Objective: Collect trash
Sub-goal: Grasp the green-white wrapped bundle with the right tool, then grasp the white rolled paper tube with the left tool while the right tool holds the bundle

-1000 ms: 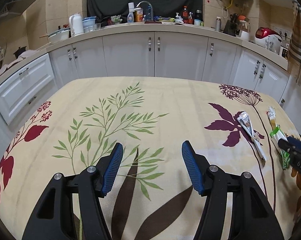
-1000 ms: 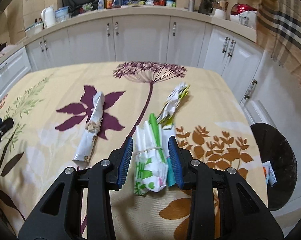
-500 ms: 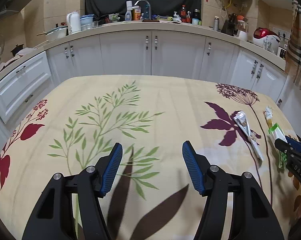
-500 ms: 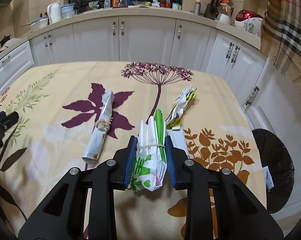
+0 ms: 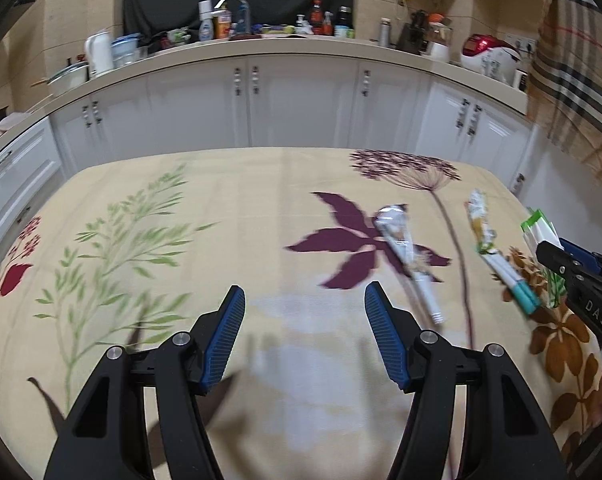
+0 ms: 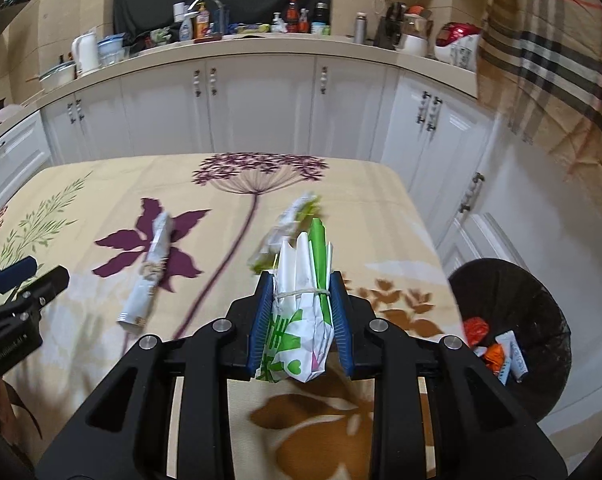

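My right gripper [image 6: 301, 316] is shut on a green and white wrapper bundle [image 6: 301, 312] tied with a rubber band, lifted above the table; it also shows in the left wrist view [image 5: 541, 236]. A silver rolled wrapper [image 6: 151, 276] lies on the purple flower, also in the left wrist view [image 5: 405, 252]. A yellow-green wrapper [image 6: 289, 224] lies beyond the bundle, also in the left wrist view [image 5: 497, 256]. My left gripper [image 5: 305, 336] is open and empty over the table's middle.
A black trash bin [image 6: 541, 308] with several scraps inside stands on the floor right of the table. The floral tablecloth [image 5: 221, 208] covers the table. White cabinets [image 5: 301, 104] and a cluttered counter stand behind.
My right gripper closed on the green and white bundle and lifted it off the table, shifting right. My left gripper moved right, toward the silver wrapper, still open.
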Available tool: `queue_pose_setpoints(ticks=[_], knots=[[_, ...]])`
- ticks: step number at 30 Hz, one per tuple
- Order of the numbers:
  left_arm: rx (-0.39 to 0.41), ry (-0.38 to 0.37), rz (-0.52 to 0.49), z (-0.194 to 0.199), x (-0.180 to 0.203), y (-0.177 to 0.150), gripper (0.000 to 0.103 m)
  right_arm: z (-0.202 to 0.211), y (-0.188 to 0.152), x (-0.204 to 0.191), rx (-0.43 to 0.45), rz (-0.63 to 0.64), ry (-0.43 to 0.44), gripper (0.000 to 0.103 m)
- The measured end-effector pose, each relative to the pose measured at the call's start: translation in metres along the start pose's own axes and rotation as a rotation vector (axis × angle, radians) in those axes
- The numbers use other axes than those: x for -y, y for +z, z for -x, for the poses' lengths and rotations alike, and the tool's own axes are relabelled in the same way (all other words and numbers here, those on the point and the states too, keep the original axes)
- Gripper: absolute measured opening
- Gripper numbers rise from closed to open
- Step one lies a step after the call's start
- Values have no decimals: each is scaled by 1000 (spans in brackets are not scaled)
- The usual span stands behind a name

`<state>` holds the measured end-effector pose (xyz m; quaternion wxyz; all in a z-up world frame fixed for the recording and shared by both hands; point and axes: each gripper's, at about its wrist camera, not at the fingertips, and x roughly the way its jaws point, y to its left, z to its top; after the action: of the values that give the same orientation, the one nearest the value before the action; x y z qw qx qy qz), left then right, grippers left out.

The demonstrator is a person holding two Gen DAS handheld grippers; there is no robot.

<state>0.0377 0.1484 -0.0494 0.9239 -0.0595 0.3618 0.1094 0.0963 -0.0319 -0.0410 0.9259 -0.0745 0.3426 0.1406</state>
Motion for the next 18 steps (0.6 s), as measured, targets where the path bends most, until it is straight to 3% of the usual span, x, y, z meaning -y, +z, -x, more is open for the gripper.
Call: queue_pose_setpoints(ticks=[18], knots=[[-79,-36,-71,-38,63,14,61,-13,-1,61,-2,-79,-21,28]])
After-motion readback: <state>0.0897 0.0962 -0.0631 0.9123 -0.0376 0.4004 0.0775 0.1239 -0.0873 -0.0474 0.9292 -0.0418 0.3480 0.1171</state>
